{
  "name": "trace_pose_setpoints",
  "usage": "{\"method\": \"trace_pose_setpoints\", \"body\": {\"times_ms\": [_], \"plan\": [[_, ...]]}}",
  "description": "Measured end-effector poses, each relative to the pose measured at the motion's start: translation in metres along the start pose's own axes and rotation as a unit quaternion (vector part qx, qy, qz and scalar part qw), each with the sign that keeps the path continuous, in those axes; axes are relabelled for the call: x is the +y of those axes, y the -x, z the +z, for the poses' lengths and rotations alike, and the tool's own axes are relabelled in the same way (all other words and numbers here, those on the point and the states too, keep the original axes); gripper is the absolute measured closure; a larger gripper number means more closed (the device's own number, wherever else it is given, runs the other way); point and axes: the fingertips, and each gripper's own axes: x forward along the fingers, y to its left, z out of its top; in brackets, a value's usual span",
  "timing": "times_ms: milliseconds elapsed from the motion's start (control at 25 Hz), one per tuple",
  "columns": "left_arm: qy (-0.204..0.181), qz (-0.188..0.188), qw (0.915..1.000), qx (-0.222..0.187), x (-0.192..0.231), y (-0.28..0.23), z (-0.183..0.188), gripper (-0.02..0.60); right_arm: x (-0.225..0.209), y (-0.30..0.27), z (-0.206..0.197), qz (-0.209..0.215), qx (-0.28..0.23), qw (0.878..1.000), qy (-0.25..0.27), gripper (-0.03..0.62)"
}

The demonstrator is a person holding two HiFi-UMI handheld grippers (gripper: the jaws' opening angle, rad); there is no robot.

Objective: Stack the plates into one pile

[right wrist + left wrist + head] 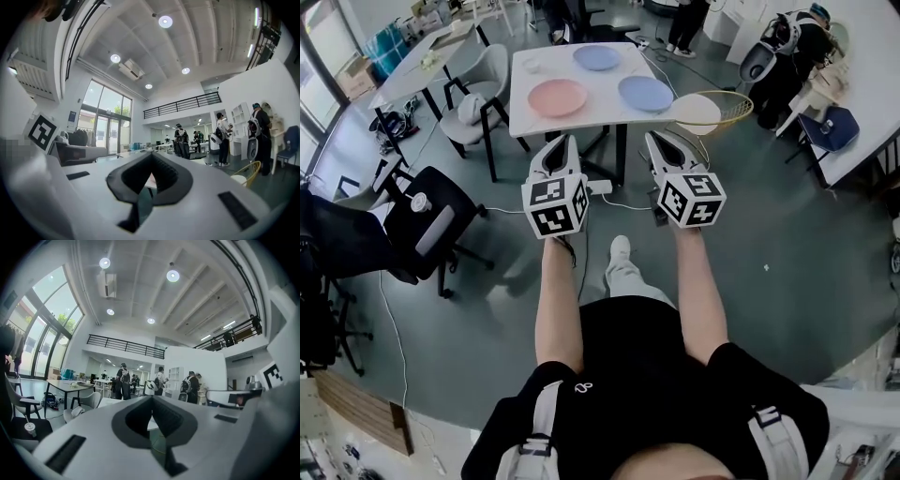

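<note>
On the white table (581, 120) ahead of me lie three separate plates: a pink plate (558, 97) at the front left, a blue plate (646, 93) at the front right and a pale blue plate (596, 58) at the back. A small white dish (531, 65) sits at the back left. My left gripper (566, 142) and right gripper (656, 140) hover side by side short of the table's near edge, both shut and empty. In the left gripper view the left gripper (151, 399) has its jaws pressed together, and in the right gripper view so does the right gripper (151, 155).
A yellow wire chair (709, 110) stands at the table's right corner and a grey chair (478, 108) at its left. A black office chair (422, 225) is on the floor to my left. Cables (619, 202) run under the table. Several people (123, 380) stand far behind.
</note>
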Motion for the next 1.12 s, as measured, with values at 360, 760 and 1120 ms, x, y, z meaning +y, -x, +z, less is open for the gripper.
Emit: {"method": "trace_pose_setpoints", "body": {"times_ms": [360, 760, 1120], "plan": [[-0.004, 0.044, 0.9988, 0.020, 0.023, -0.091, -0.004, 0.566, -0.051, -0.086, 0.015, 0.024, 0.002, 1.000, -0.018, 0.587], [0.045, 0.145, 0.9884, 0.006, 0.094, -0.209, -0.004, 0.566, -0.123, -0.233, -0.002, 0.066, 0.055, 0.996, -0.019, 0.586], [0.072, 0.223, 0.9712, 0.043, 0.136, -0.302, -0.044, 0.566, -0.169, -0.358, -0.046, 0.137, 0.113, 0.983, -0.043, 0.586]]}}
